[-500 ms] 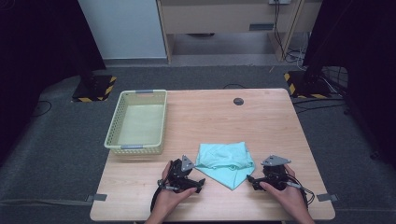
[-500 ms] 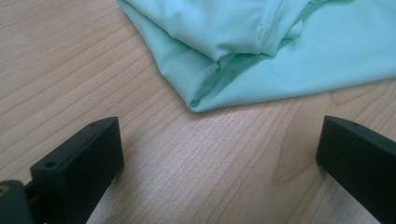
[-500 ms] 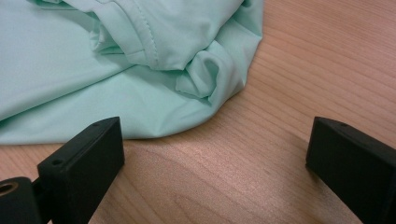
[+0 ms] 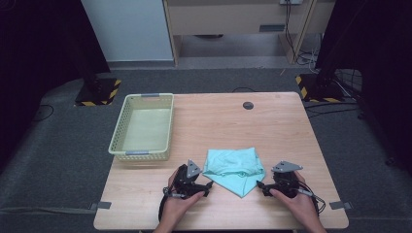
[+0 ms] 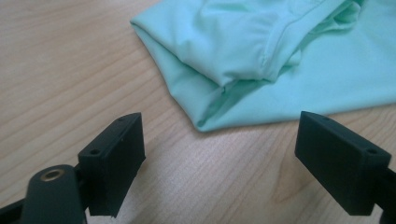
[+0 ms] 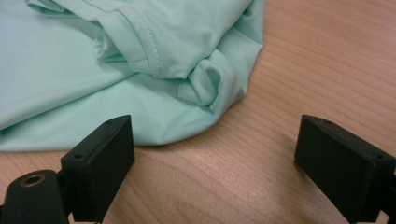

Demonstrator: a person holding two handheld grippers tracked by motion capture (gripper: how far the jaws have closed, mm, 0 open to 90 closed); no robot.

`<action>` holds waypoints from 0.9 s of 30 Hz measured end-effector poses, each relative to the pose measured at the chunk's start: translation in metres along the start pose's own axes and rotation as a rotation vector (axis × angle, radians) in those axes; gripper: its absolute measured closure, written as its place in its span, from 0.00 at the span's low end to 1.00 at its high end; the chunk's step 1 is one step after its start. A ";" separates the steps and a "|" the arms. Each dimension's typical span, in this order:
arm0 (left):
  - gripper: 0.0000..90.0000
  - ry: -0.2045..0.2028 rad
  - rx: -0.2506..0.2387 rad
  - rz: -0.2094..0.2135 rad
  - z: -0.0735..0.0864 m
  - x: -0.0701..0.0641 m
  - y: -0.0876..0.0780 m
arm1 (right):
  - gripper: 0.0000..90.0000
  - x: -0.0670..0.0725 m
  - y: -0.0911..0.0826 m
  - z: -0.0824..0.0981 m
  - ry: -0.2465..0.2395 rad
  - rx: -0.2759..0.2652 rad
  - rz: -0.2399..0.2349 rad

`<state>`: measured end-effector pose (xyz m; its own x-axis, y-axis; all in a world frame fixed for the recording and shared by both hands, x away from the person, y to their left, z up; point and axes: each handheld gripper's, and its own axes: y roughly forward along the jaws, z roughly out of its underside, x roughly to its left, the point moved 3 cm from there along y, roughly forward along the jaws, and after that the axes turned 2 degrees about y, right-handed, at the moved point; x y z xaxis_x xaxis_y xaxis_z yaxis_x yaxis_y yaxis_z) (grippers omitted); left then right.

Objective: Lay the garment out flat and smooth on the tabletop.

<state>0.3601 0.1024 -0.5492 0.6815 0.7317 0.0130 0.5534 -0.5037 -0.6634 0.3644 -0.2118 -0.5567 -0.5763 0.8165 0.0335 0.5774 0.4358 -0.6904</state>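
Btwn open claws: cloth (image 4: 234, 168)

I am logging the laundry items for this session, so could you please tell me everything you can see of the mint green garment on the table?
The mint green garment is a smooth, stretchy-looking cloth with stitched hems, loosely folded in layers and tapering to a point at the near side. It lies flat on the wooden table, right of the basket. The left gripper and right gripper flank it, both open, neither touching it.

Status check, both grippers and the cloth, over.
Left gripper open, right gripper open, both empty. Green cloth crumpled on table between them, untouched. Basket off left, nothing blocking.
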 end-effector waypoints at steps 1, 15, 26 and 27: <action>0.17 0.000 0.000 0.000 0.000 0.000 0.000 | 0.14 0.000 0.000 -0.001 -0.002 -0.006 0.002; 0.41 0.023 -0.056 -0.019 -0.009 -0.006 0.001 | 0.55 0.005 -0.008 -0.017 -0.024 -0.111 -0.031; 0.54 0.023 -0.081 -0.050 -0.012 -0.003 -0.002 | 0.64 0.019 -0.001 -0.026 -0.071 -0.145 -0.054; 0.56 0.023 -0.085 -0.055 -0.013 -0.002 -0.002 | 0.60 0.020 0.003 -0.026 -0.075 -0.139 -0.051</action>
<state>0.3637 0.0957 -0.5387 0.6590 0.7493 0.0656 0.6284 -0.5006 -0.5954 0.3695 -0.1846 -0.5393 -0.6457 0.7636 0.0087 0.6176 0.5288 -0.5822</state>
